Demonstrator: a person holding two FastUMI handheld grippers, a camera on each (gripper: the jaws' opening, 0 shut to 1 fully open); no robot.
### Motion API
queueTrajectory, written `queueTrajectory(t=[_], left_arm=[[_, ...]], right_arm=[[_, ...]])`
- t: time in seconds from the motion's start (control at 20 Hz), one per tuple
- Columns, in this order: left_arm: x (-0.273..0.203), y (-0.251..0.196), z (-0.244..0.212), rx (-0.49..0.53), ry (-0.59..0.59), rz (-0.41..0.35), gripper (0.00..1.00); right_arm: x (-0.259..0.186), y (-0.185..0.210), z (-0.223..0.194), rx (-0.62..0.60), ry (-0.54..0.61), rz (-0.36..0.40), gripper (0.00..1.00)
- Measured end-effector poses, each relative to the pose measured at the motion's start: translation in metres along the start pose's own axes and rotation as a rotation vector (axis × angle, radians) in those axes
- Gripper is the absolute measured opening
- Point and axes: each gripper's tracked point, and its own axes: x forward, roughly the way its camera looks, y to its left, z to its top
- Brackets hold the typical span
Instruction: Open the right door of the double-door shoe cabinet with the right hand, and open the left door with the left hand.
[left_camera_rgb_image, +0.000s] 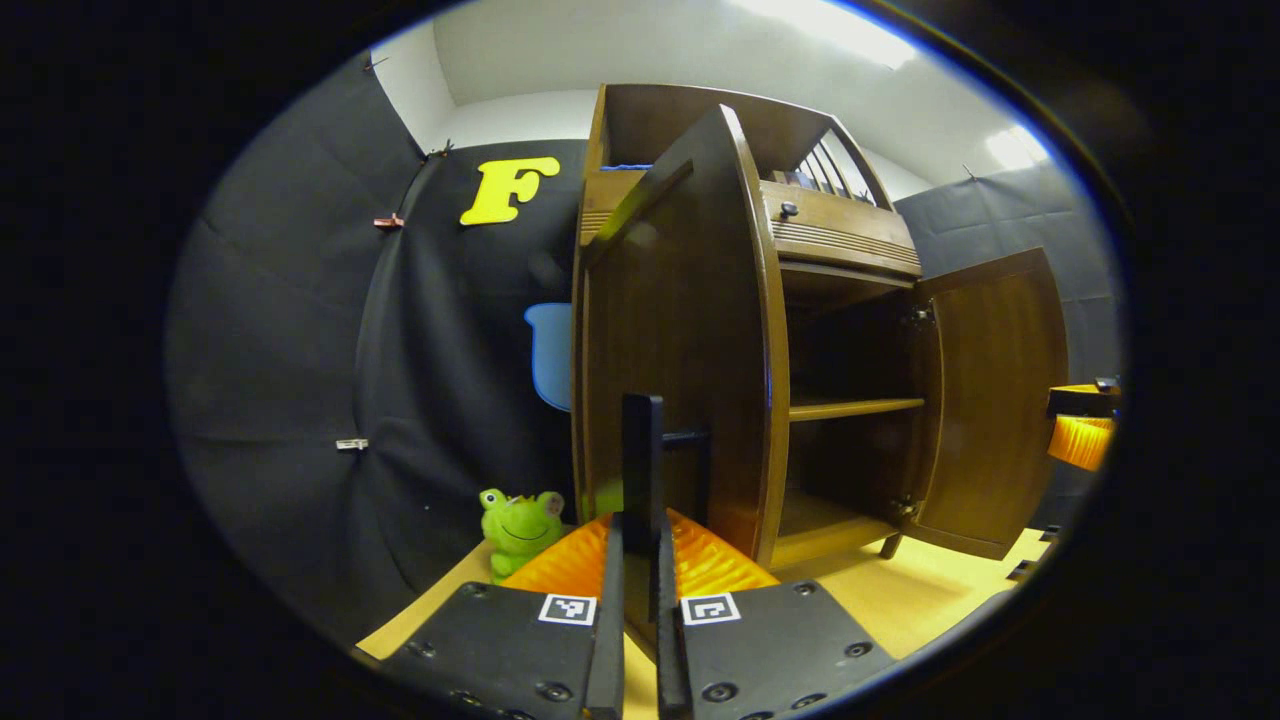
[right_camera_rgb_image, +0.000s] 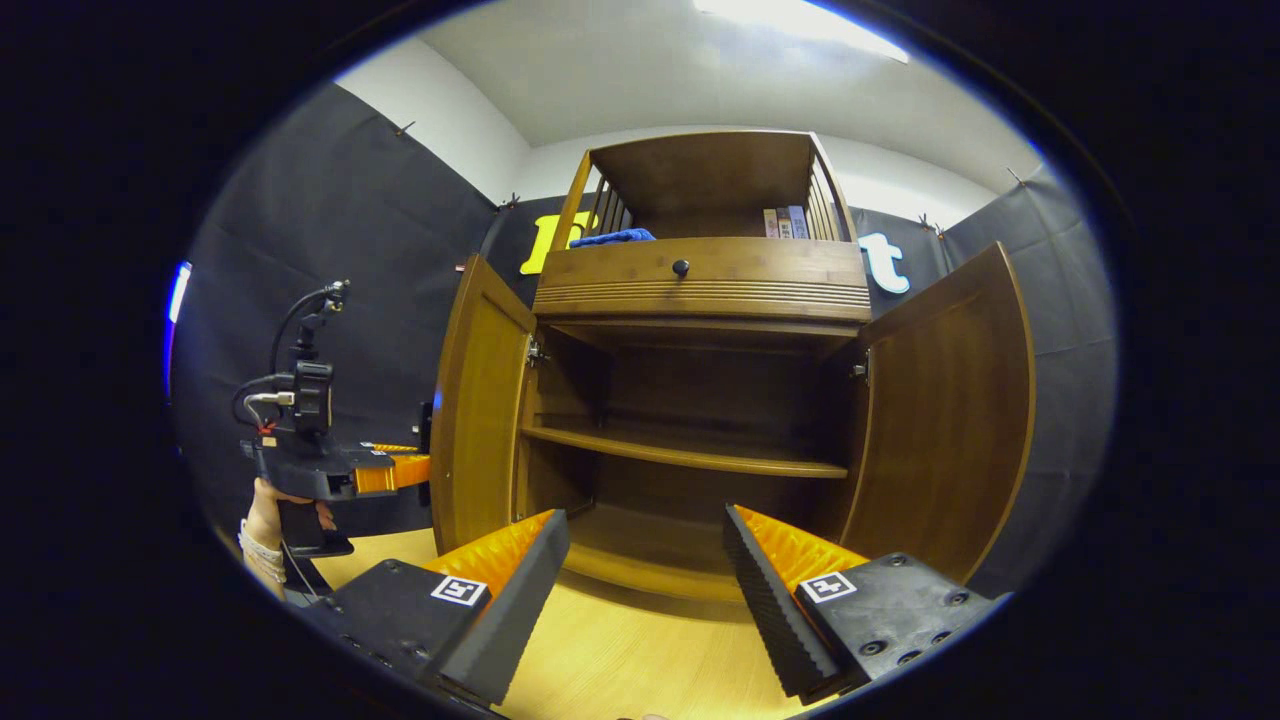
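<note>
The brown wooden shoe cabinet (right_camera_rgb_image: 700, 290) stands with both doors swung out. In the left gripper view my left gripper (left_camera_rgb_image: 640, 530) is shut on the dark vertical handle (left_camera_rgb_image: 642, 440) of the left door (left_camera_rgb_image: 690, 330), which stands edge-on just ahead. The right door (left_camera_rgb_image: 995, 400) hangs wide at the far right. In the right gripper view my right gripper (right_camera_rgb_image: 645, 520) is open and holds nothing, facing the bare shelf (right_camera_rgb_image: 690, 455) between the left door (right_camera_rgb_image: 480, 410) and the right door (right_camera_rgb_image: 950, 410). A hand (right_camera_rgb_image: 262, 520) holds the left gripper (right_camera_rgb_image: 395, 470) against the left door's outer face.
A green frog toy (left_camera_rgb_image: 520, 525) sits on the light wooden floor (right_camera_rgb_image: 620, 650) left of the cabinet, with a blue object (left_camera_rgb_image: 552, 355) behind it. Above the doors is a drawer with a knob (right_camera_rgb_image: 680, 267); a blue cloth (right_camera_rgb_image: 615, 238) and books (right_camera_rgb_image: 785, 222) lie on top.
</note>
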Motion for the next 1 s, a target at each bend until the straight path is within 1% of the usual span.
queueTrajectory(t=[0.1, 0.15, 0.2, 0.25, 0.3, 0.35, 0.5, 0.6, 0.65, 0.7, 0.85, 0.9, 0.95, 1.0], left_arm=[[-0.002, 0.011, -0.002, 0.005, 0.002, 0.049, 0.17], [-0.004, 0.016, -0.002, 0.005, 0.001, 0.065, 0.14], [-0.008, 0.019, 0.0, 0.007, -0.001, 0.075, 0.12], [-0.011, 0.021, 0.001, 0.009, 0.001, 0.082, 0.13], [-0.014, 0.024, 0.0, 0.012, 0.003, 0.089, 0.11], [-0.018, 0.028, 0.0, 0.015, 0.006, 0.099, 0.13], [-0.03, 0.04, 0.004, 0.017, -0.004, 0.144, 0.13], [-0.044, 0.042, 0.01, 0.001, -0.011, 0.153, 0.11], [-0.049, 0.047, 0.014, -0.003, -0.02, 0.178, 0.12], [-0.051, 0.046, 0.014, -0.007, -0.017, 0.182, 0.06], [-0.06, 0.034, 0.019, -0.023, -0.003, 0.17, 0.07], [-0.064, 0.026, 0.023, -0.026, -0.005, 0.157, 0.14], [-0.066, 0.013, 0.03, -0.032, -0.013, 0.129, 0.07], [-0.069, -0.002, 0.038, -0.037, -0.029, 0.097, 0.07]], right_arm=[[0.002, 0.0, 0.002, 0.005, -0.008, 0.002, 0.95], [0.002, 0.001, 0.003, 0.008, -0.013, 0.003, 0.95], [0.003, 0.001, 0.004, 0.014, -0.019, 0.005, 0.97], [0.003, 0.002, 0.005, 0.02, -0.022, 0.008, 0.97], [0.004, 0.003, 0.006, 0.027, -0.024, 0.011, 0.96], [0.004, 0.004, 0.006, 0.033, -0.026, 0.013, 0.96], [0.004, 0.004, 0.007, 0.036, -0.027, 0.01, 0.95], [0.003, 0.002, 0.007, 0.032, -0.028, 0.006, 0.95], [0.003, 0.001, 0.007, 0.031, -0.028, 0.003, 0.95], [0.003, 0.0, 0.007, 0.033, -0.028, 0.001, 0.97], [0.002, -0.002, 0.009, 0.04, -0.029, -0.006, 0.97], [0.001, -0.004, 0.009, 0.039, -0.028, -0.012, 0.97], [0.0, -0.007, 0.01, 0.037, -0.027, -0.019, 0.97], [-0.001, -0.009, 0.011, 0.032, -0.025, -0.03, 0.99]])
